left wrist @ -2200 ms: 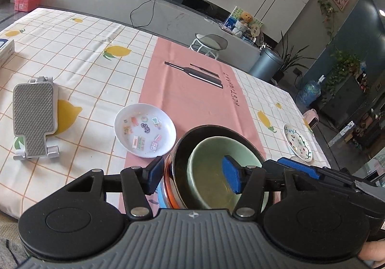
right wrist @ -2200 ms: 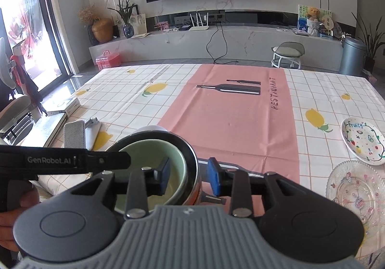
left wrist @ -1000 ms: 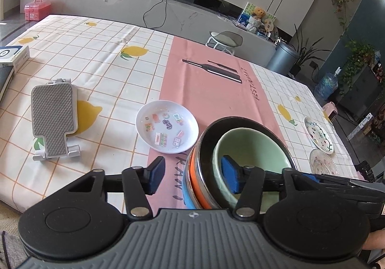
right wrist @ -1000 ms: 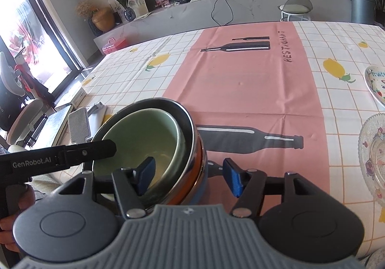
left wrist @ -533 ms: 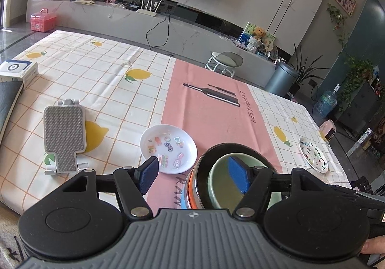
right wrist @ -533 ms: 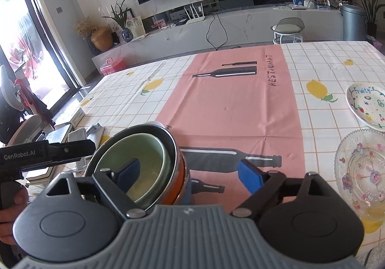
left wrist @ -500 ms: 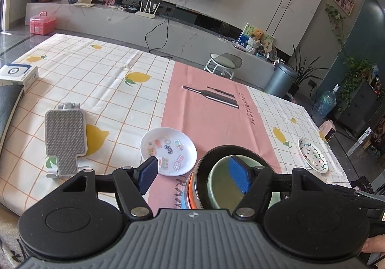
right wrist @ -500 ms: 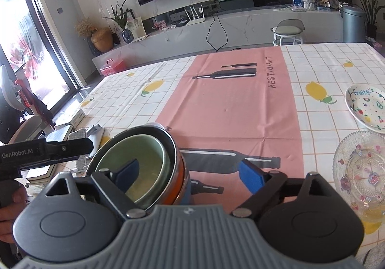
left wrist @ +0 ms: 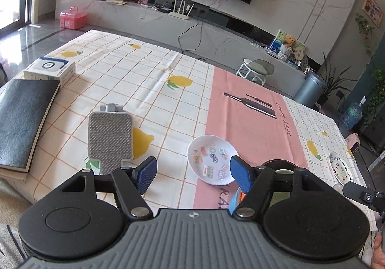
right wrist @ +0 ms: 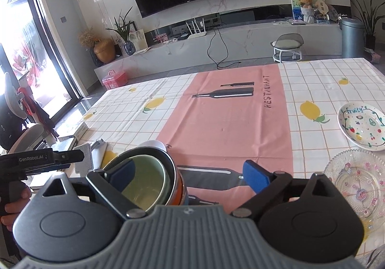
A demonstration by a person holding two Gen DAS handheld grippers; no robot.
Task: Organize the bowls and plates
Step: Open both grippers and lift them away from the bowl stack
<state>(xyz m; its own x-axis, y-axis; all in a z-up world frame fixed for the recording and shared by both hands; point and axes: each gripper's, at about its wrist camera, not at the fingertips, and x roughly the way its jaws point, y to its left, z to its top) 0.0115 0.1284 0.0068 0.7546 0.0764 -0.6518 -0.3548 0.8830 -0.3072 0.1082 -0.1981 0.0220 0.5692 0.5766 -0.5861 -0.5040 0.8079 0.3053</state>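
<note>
A stack of nested bowls (right wrist: 149,180), pale green inside a dark one with orange and blue rims below, sits near the table's front edge; in the left wrist view it (left wrist: 276,168) is mostly hidden behind the gripper. A small white plate with stickers (left wrist: 211,158) lies on the pink runner. A white fruit-pattern plate (right wrist: 361,124) and a clear glass plate (right wrist: 356,182) lie at the right. My left gripper (left wrist: 192,170) is open and empty, raised, left of the stack. My right gripper (right wrist: 190,174) is wide open and empty above the stack's right side.
A grey phone stand (left wrist: 110,134) lies left of the sticker plate. A black notebook (left wrist: 21,119) and a white box (left wrist: 49,69) lie at the table's left edge. The fruit plate also shows at the far right in the left wrist view (left wrist: 340,168).
Both grippers opened and let go of the bowl stack, then lifted and drew back. The left gripper swung left, away from the stack. The stack stays on the table.
</note>
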